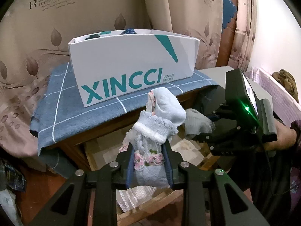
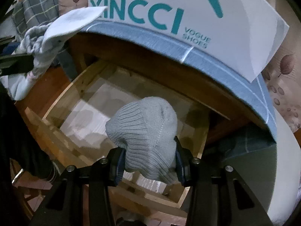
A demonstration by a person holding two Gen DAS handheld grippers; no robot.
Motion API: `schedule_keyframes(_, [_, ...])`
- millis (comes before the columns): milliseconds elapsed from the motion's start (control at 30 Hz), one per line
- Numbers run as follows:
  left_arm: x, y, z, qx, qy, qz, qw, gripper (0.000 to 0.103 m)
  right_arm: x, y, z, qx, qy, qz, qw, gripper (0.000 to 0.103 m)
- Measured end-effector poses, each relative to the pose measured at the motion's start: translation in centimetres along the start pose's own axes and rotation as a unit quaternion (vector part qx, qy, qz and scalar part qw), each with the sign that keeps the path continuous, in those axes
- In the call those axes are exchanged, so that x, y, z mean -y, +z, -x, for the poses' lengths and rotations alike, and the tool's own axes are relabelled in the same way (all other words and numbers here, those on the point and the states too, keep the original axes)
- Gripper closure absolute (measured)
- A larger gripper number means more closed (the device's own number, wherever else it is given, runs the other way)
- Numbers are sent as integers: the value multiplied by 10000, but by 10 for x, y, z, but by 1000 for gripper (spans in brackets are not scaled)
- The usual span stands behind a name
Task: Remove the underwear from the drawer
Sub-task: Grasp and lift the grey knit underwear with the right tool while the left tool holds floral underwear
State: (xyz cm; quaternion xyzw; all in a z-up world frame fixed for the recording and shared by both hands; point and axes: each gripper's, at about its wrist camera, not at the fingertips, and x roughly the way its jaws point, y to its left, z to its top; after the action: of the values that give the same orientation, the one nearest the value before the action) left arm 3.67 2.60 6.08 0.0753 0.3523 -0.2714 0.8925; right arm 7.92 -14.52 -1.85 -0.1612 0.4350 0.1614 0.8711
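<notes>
Wooden cabinet (image 1: 120,121) against leaf-print curtains, blue-grey checked cloth (image 1: 62,101) draped over its top and hanging off the left edge, white XINCCI shoe box (image 1: 129,64) standing on the cloth, open wooden drawer (image 2: 62,101) below, pale liner on its bottom

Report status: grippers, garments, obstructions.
Left gripper shut on frilly white garment. Right gripper shut on grey knit garment, above open drawer. Nothing blocking.

A home bedroom: leaf-print curtains (image 1: 47,43), wooden drawer (image 2: 79,101), shoe box (image 1: 131,64).
</notes>
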Motion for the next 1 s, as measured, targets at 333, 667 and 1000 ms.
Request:
schedule_keyframes(333, [5, -4, 5, 167, -109, 145, 9997, 75, 13, 6, 16, 408, -184, -247, 9987, 62])
schedule_keyframes(667, [21, -4, 17, 349, -197, 101, 9991, 75, 11, 8, 22, 603, -238, -191, 9977, 62])
schedule_keyframes(1000, [46, 7, 40, 562, -345, -24, 9978, 75, 12, 9, 27, 689, -264, -164, 9971, 62])
